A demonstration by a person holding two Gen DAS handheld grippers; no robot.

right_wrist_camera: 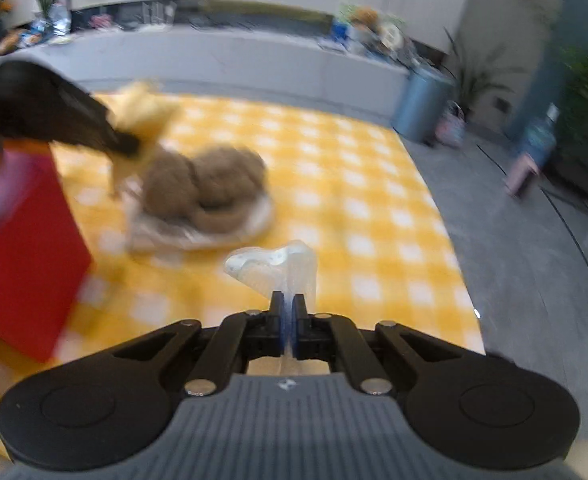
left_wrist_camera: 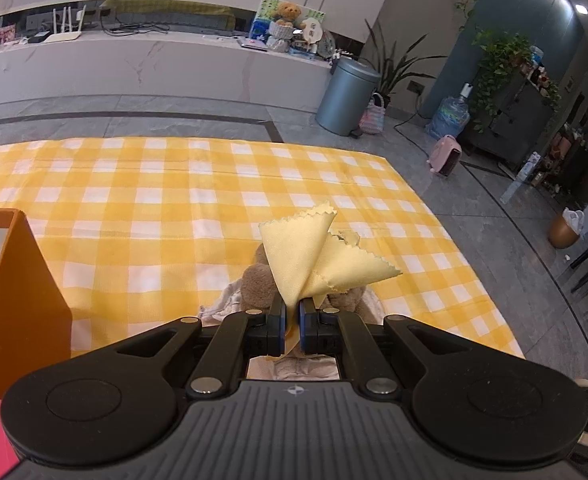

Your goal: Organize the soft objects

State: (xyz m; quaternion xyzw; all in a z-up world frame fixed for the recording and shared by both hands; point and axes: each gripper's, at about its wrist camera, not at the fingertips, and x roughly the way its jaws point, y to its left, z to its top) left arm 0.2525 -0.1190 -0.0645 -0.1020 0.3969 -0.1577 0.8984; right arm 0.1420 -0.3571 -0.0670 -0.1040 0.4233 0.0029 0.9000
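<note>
1. Between the blue pads of the left claw [left_wrist_camera: 292, 312] sits a pale yellow cloth [left_wrist_camera: 314, 256] with zigzag edges, pinched tight and fanning up in two folded points above the yellow checked table [left_wrist_camera: 153, 200].
2. Just beyond and below that claw lies a brown plush toy [left_wrist_camera: 257, 284], resting on a whitish fabric piece [left_wrist_camera: 221, 300] spread on the table.
3. At the near left stands an orange box [left_wrist_camera: 21, 280], open at the top.
4. In the right wrist view, the right claw [right_wrist_camera: 288, 308] is nearly closed on a thin clear, plastic-like piece [right_wrist_camera: 281, 272] that sticks up past its tips; the picture is blurred, so its exact nature is hard to tell.
5. Farther left in that view, the plush toy lies on its fabric, with the left claw holding the yellow cloth above its far left side, next to the box.
</note>
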